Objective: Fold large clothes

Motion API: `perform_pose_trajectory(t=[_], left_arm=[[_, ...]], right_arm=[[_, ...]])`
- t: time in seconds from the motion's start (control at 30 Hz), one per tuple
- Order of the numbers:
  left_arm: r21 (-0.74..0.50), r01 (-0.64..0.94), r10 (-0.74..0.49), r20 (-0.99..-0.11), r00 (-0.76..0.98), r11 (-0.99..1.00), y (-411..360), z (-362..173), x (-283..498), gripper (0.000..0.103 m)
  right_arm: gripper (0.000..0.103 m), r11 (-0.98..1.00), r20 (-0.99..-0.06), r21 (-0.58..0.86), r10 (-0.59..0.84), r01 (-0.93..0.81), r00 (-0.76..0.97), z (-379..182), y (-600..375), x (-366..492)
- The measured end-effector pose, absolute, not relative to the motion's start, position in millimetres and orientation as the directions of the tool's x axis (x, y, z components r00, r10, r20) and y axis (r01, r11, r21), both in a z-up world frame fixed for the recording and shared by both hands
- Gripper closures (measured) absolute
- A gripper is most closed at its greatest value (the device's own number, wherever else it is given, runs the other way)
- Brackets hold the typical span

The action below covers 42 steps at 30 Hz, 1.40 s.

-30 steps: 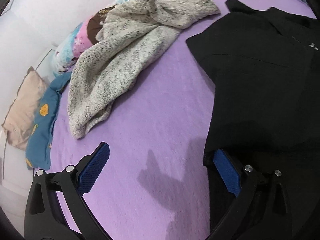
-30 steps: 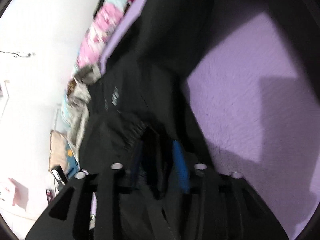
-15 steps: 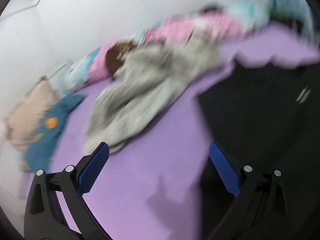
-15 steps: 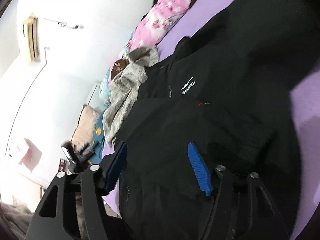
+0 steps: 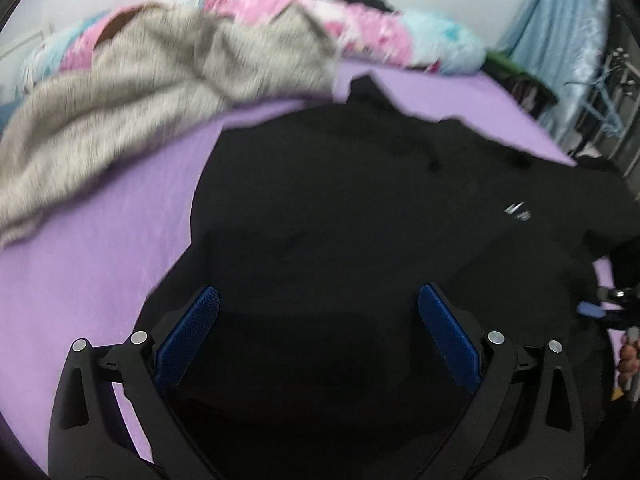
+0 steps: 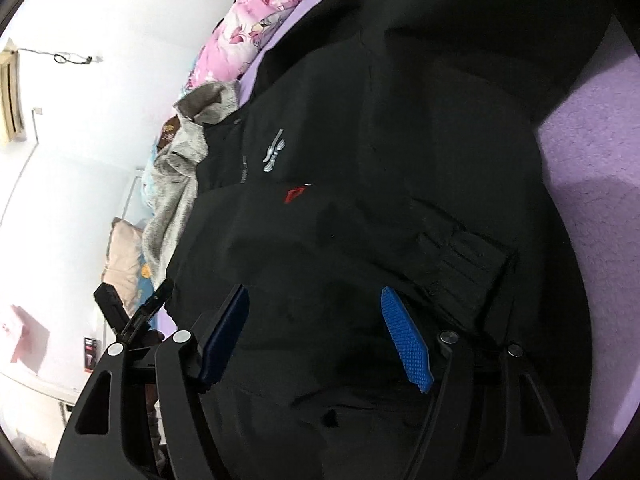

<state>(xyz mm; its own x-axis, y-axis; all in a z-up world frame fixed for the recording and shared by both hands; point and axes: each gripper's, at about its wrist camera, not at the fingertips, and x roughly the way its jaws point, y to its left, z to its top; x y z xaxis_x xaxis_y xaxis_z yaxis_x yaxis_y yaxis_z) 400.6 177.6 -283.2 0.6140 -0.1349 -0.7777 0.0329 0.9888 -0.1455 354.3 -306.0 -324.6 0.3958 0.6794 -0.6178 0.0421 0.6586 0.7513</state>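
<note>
The right gripper stood with its blue pads wide apart above the black jacket, nothing caught between them; its jaws had opened within the past second and then held steady. The left gripper gaped just as wide over the same garment, empty too. The jacket lay spread on the purple bedsheet, one ribbed cuff folded across its front beside a small red mark and a silver logo. Its lower hem ran out of sight beneath both tools, and its dark folds swallowed most detail. Beyond it a grey fleece garment sprawled, smeared by blur in the left view. A pink floral quilt lined the wall. At the left view's right edge, part of a hand showed, mostly cut off.
</note>
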Motion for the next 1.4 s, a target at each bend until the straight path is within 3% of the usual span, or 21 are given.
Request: perform_pose_trajectory(t=[0.2,0.33,0.53,0.67,0.77,0.93,1.07,1.4], left_arm=[[-0.048,0.017,-0.049,-0.828,0.558,0.999,172.1,-312.9,411.5,0.006],[-0.085,0.018,-0.079,-0.805,0.588,0.996,169.3,-288.2,407.9,0.006],[-0.136,0.085,-0.158,-0.740,0.654,0.987,145.8,-248.9,393.9,0.006],[-0.146,0.178,-0.228,-0.711,0.666,0.973,113.3,-237.4,386.8,0.006],[-0.165,0.222,-0.272,-0.711,0.648,0.961,88.8,-238.0,390.0,0.006],[-0.205,0.294,-0.348,-0.717,0.605,0.934,50.2,-245.8,391.3,0.006],[-0.196,0.334,-0.365,-0.729,0.580,0.922,31.5,-253.9,389.0,0.006],[-0.239,0.292,-0.370,-0.726,0.579,0.926,42.3,-255.6,392.7,0.006]], right_arm=[[0.035,0.680,-0.634,0.733,0.668,0.025,0.390,-323.7,-307.5,350.4],[0.021,0.678,-0.629,0.734,0.658,0.037,0.415,-302.9,-311.7,345.6],[0.017,0.694,-0.587,0.720,0.599,0.012,0.545,-235.0,-359.3,321.1],[0.015,0.644,-0.499,0.761,0.505,0.077,0.705,-185.5,-437.9,297.2],[0.014,0.644,-0.489,0.750,0.388,0.149,0.781,-159.8,-499.2,281.2],[0.014,0.552,-0.505,0.764,0.192,0.333,0.841,-148.1,-592.3,254.6],[0.017,0.461,-0.503,0.805,0.194,0.374,0.842,-159.2,-622.9,252.8],[0.018,0.529,-0.599,0.710,0.106,0.466,0.793,-162.3,-616.6,297.8]])
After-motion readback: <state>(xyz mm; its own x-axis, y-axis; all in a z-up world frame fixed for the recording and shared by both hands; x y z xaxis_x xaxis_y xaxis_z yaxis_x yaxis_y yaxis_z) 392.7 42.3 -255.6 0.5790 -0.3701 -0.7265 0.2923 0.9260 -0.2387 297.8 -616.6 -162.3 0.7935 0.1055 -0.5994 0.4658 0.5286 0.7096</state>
